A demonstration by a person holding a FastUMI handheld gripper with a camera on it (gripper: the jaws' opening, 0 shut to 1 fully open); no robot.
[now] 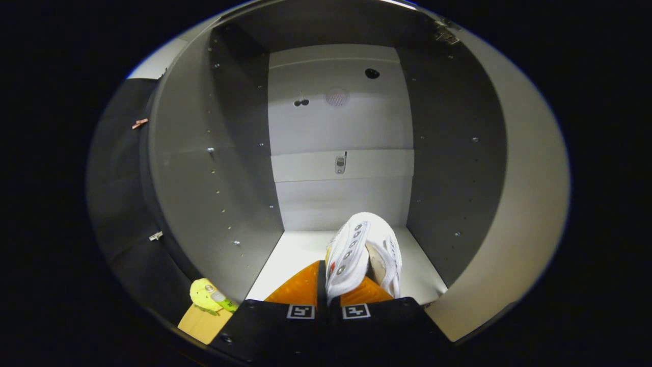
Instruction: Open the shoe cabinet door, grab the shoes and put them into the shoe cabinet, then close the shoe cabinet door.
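Gripper (329, 295): two fingers drawn close together, pinching one side wall of a white shoe (362, 252) between them; each finger base carries a small square marker.

Shoe: white, with a row of eyelets along its upper, tilted on its side, opening turned to the right, toe pointing into the cabinet. It sits just ahead of the fingers and above the cabinet floor (300, 255); whether it touches that floor cannot be told.

Shoe cabinet (214, 168): grey, open, side walls dotted with shelf-pin holes. Back panel (338, 127) pale, with a horizontal band across the middle and a few small dark holes higher up. Floor pale and bare around the shoe.

Door (524, 204): swung open to the right, hinge (445, 31) at its upper corner.

Yellow-green item (208, 295): resting on a tan cardboard piece (204, 322), outside the cabinet's left wall, beside the fingers.
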